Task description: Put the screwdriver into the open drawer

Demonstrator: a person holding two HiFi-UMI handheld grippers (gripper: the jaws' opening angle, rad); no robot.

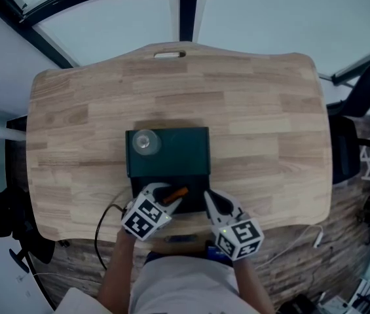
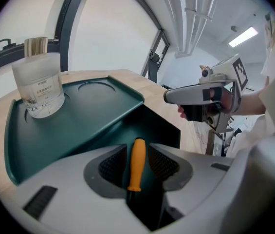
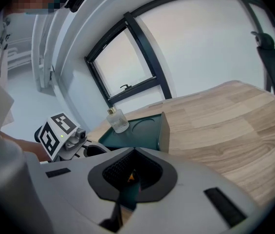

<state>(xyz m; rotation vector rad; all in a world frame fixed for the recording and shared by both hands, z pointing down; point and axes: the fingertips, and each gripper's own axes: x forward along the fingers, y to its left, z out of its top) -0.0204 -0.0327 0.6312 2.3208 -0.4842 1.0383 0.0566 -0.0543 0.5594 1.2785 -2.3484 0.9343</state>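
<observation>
A dark green drawer box (image 1: pixel 171 150) sits on the wooden table (image 1: pixel 270 142), with its drawer (image 1: pixel 194 190) pulled out toward me. My left gripper (image 1: pixel 165 193) hovers over the open drawer, shut on the screwdriver (image 1: pixel 178 193). The orange handle (image 2: pixel 137 162) lies lengthwise between the left gripper's (image 2: pixel 138 165) pads, above the drawer's dark inside (image 2: pixel 161 126). My right gripper (image 1: pixel 211 200) is at the drawer's front right and looks shut on its thin green front wall (image 3: pixel 126 195). In the right gripper view a speck of orange shows through that gripper's (image 3: pixel 131 172) narrow gap.
A small clear glass bottle (image 1: pixel 144 142) stands on the box's top at the left, beside a round recess (image 2: pixel 96 87). A black cable (image 1: pixel 103 221) hangs off the table's near edge. Dark equipment (image 1: pixel 358 142) stands beyond the right edge. A window frame (image 3: pixel 127 57) rises behind the table.
</observation>
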